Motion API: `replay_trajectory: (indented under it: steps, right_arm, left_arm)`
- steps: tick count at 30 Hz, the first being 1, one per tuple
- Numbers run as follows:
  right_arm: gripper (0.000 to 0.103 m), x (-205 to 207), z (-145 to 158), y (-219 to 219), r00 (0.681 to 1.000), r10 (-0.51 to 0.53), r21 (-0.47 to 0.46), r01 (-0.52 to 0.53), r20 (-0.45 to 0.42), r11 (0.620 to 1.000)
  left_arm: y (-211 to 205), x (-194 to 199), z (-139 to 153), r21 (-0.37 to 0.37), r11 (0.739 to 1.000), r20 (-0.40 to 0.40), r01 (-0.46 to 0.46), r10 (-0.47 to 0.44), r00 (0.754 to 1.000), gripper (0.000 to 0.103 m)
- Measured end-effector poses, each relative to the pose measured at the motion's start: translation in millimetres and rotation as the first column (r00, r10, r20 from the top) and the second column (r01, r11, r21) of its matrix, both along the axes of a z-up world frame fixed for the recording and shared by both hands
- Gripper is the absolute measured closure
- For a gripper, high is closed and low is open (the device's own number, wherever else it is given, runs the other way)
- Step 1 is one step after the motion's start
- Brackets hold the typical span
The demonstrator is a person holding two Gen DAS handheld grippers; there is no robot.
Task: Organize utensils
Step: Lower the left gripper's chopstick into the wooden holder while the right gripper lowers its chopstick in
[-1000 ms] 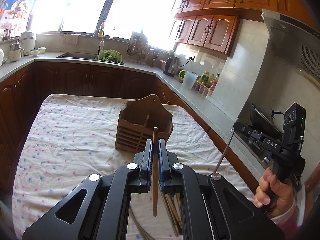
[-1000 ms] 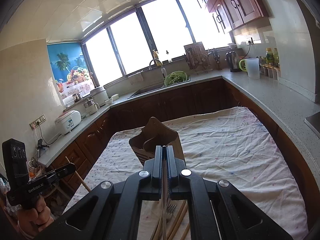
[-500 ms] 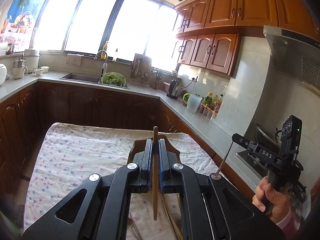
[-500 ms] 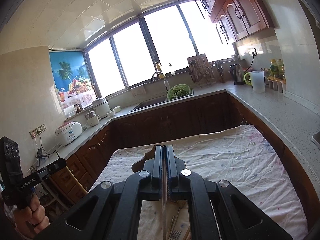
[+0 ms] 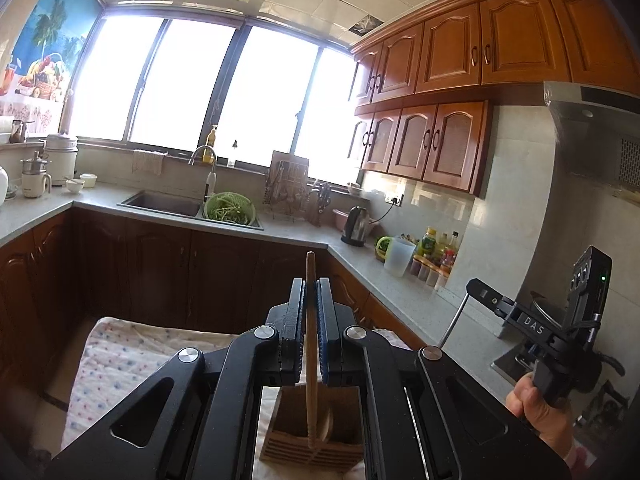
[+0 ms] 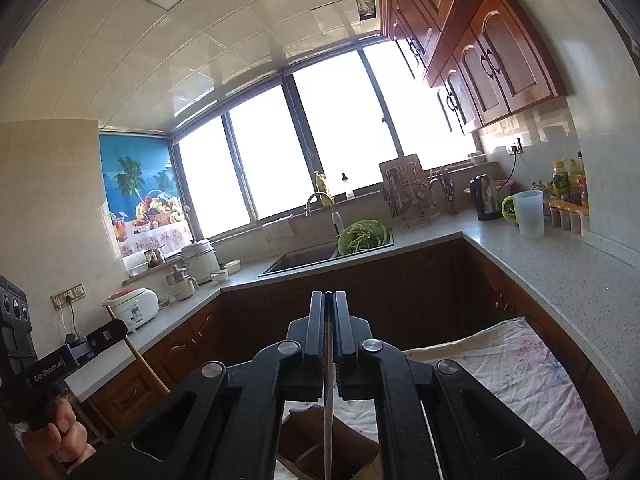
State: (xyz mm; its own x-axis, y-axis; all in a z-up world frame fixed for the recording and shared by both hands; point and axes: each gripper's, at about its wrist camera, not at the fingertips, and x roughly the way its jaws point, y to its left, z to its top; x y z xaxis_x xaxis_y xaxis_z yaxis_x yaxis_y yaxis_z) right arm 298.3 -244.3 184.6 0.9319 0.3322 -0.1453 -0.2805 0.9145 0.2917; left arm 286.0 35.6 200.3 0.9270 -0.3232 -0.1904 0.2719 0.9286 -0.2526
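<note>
My left gripper (image 5: 311, 285) is shut on a wooden chopstick (image 5: 311, 344) that stands upright, its lower end over the wooden utensil holder (image 5: 312, 444) on the clothed table. My right gripper (image 6: 329, 298) is shut on a thin metal utensil (image 6: 328, 412) hanging down above the same holder (image 6: 320, 444). The right gripper also shows at the right of the left wrist view (image 5: 476, 286), with the metal rod (image 5: 452, 324) below it. The left gripper shows at the left of the right wrist view (image 6: 116, 326) with its chopstick (image 6: 140, 356).
A floral cloth (image 5: 120, 356) covers the table (image 6: 520, 364). Dark wooden cabinets and a grey L-shaped counter (image 5: 404, 296) stand behind it, with a sink (image 5: 164, 203), a green colander (image 5: 229, 209), a kettle (image 5: 355, 226), a jug (image 5: 398, 257) and bottles.
Both grippers have risen and tilted upward with their utensils. The holder has slid from the middle of the views to the bottom edge, under the grippers.
</note>
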Motion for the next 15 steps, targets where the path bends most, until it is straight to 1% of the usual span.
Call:
replay_trajectory:
  steps: [2,5,10,12,15]
  right_arm:
    - [0.099,10,-4,2,1.000,-0.004,0.003,0.004,-0.001,1.000]
    - [0.099,20,-20,3,1.000,-0.011,0.005,0.011,-0.007,1.000]
    - [0.099,28,-55,0,0.999,-0.035,0.025,0.035,-0.015,0.999]
    - [0.099,30,-69,-1,0.999,-0.041,0.035,0.042,-0.024,0.999]
    - [0.099,32,-90,-1,0.998,-0.046,0.047,0.049,-0.049,0.998]
  left_arm:
    - [0,13,-8,-0.016,1.000,0.003,0.002,-0.002,1.000,0.099]
    - [-2,30,-26,-0.034,0.999,0.000,-0.015,0.015,1.000,0.099]
    - [-5,56,-70,-0.070,0.997,-0.060,-0.042,0.038,0.997,0.099]
    - [-7,61,-87,-0.082,0.995,-0.091,-0.049,0.042,0.995,0.099]
    - [-9,63,-106,-0.089,0.995,-0.116,-0.055,0.045,0.992,0.099]
